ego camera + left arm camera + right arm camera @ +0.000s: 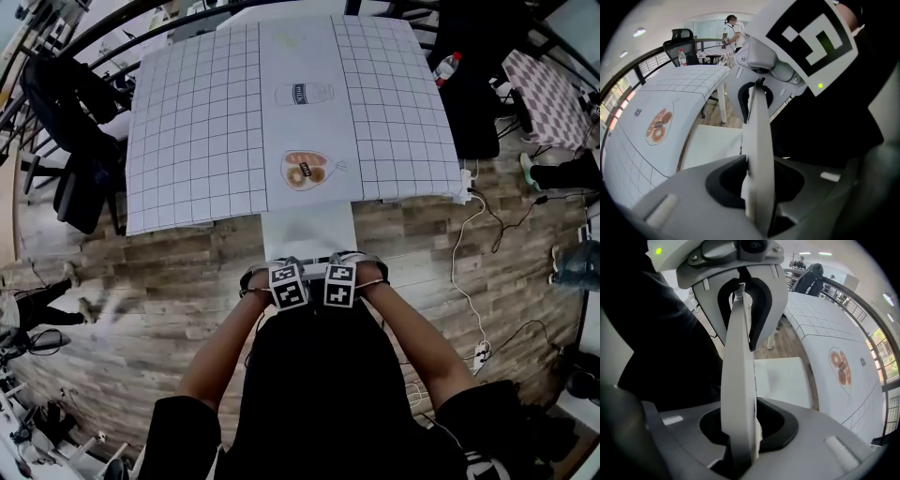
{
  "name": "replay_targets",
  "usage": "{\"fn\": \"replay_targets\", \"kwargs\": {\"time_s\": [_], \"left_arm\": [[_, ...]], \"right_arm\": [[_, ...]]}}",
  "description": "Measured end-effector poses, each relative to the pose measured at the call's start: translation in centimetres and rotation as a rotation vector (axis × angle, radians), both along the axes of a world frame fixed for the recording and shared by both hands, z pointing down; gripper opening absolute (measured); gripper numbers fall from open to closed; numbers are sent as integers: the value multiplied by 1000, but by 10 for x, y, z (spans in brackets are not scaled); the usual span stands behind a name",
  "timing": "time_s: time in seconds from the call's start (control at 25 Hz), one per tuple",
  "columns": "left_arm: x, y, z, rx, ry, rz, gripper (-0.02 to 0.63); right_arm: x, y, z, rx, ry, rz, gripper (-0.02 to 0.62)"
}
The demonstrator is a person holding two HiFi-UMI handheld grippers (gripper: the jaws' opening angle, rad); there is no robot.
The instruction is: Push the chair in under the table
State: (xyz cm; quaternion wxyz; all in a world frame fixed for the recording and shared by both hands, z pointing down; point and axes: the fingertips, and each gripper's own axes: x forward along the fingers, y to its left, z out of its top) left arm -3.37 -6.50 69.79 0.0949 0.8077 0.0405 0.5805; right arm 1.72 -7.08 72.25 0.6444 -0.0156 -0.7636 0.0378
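1. Where the two tools meet at the top of the chair (309, 230), both are clamped on its thin white backrest (757, 140). The left tool (289, 284) and the right tool (339, 283) sit side by side, marker cubes up.
2. Left gripper view: the left tool's jaws are narrow and pressed against either face of the backrest edge. The right tool (787, 61) faces it at the far end of that edge.
3. Right gripper view: same hold, mirrored. The right tool (740, 427) pinches the backrest, which runs straight up into the left tool (740, 282).
4. Chair position, head view: the white seat is centred on the desk (197, 141). Its front goes under the near edge and the rest is out over the wooden floor (169, 281).
5. Head view only: forearms and dark sleeves, a black office chair (70, 122) at the desk's left, and a white cable (469, 272) on the floor at right.
6. Gripper views only: the clamping itself. The left gripper view also shows a distant person (733, 28).
7. Containers: a drawn bag (307, 171) on the desk's centre strip holds bread and a doughnut, with a drawn bottle outline (302, 94) beyond it. A real red-capped bottle (447, 66) is by the far right corner, contents unreadable.
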Motion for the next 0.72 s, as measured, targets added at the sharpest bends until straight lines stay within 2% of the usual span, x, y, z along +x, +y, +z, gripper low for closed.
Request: {"fn": "replay_targets", "kwargs": {"time_s": [0.28,0.44,0.72], "left_arm": [[3,-43,-4,-6,-2,-37,98],[-1,-46,-19,-13,-17,-38,101],[-2,-89,9,-10,-26,-59,106]], "right_arm": [[2,-43,-3,-9,-10,-1,99],[-2,-45,-18,-25,-27,-1,100],[-3,-84,10,-38,-31,19,86]]}}
